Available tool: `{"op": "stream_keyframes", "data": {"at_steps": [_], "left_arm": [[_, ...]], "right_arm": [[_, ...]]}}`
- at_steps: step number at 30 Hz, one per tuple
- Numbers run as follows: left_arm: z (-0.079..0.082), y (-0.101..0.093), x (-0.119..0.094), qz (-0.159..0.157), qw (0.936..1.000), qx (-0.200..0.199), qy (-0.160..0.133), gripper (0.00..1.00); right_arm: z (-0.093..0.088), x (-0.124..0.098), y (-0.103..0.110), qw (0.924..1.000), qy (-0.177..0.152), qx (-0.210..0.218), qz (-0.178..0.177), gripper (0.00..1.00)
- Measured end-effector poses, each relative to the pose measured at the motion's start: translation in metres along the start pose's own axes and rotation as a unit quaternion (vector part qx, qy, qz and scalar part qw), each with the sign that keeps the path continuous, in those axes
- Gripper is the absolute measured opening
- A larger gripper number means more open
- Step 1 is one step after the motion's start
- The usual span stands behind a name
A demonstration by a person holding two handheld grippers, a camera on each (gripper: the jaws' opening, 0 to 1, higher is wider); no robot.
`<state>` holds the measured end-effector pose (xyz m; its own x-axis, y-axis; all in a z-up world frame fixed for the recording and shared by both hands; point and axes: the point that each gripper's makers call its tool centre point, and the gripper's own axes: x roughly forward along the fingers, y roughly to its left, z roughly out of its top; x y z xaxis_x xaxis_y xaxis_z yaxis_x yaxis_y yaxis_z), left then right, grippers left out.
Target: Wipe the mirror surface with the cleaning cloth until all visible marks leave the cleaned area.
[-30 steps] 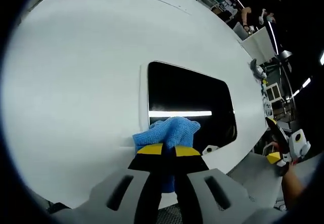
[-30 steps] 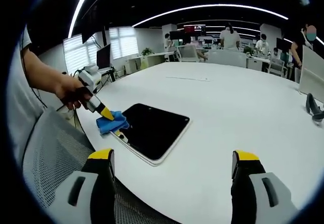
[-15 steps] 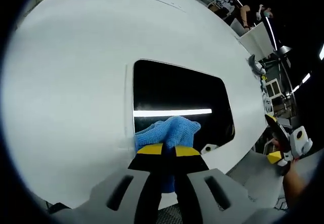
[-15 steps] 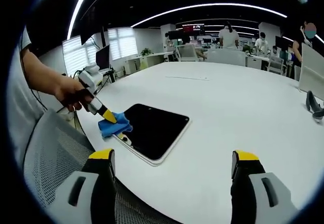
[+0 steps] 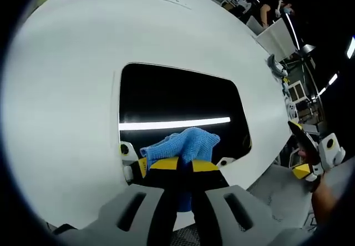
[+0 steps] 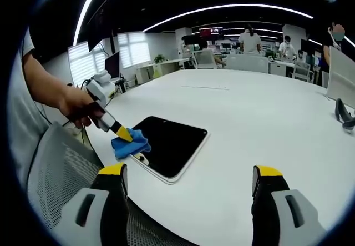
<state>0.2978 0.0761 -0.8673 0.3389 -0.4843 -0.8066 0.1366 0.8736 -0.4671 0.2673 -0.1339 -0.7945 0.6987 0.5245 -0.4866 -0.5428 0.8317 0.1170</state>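
Left claw (image 5: 184, 165) clamped on blue cleaning cloth (image 5: 182, 144), pressing it flat onto the mirror (image 5: 177, 104) edge directly ahead, for wiping contact. Right claw (image 6: 188, 182) spread wide, empty, held back over the tabletop (image 6: 266, 113), mirror ahead-left.

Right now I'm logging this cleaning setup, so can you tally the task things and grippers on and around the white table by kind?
Blue microfibre cleaning cloth: 1
Dark rectangular mirror with white frame: 1
Yellow-tipped grey grippers: 2, the left gripper shut on the cloth, the right gripper open
Round white table: 1
Total: 5
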Motion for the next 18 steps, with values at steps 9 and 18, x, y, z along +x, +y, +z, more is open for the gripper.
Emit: {"op": "stream_keyframes", "data": {"at_steps": [9,18], "left_arm": [[-0.002,-0.020,0.010,-0.004,0.9995,0.030,-0.002,0.03],[-0.003,-0.035,0.018,-0.008,0.9998,0.019,0.002,0.03]], "right_arm": [[-0.003,0.001,0.000,0.9999,0.010,-0.006,-0.002,0.92],[-0.003,0.001,-0.001,0.9999,0.010,-0.008,-0.001,0.91]]}}
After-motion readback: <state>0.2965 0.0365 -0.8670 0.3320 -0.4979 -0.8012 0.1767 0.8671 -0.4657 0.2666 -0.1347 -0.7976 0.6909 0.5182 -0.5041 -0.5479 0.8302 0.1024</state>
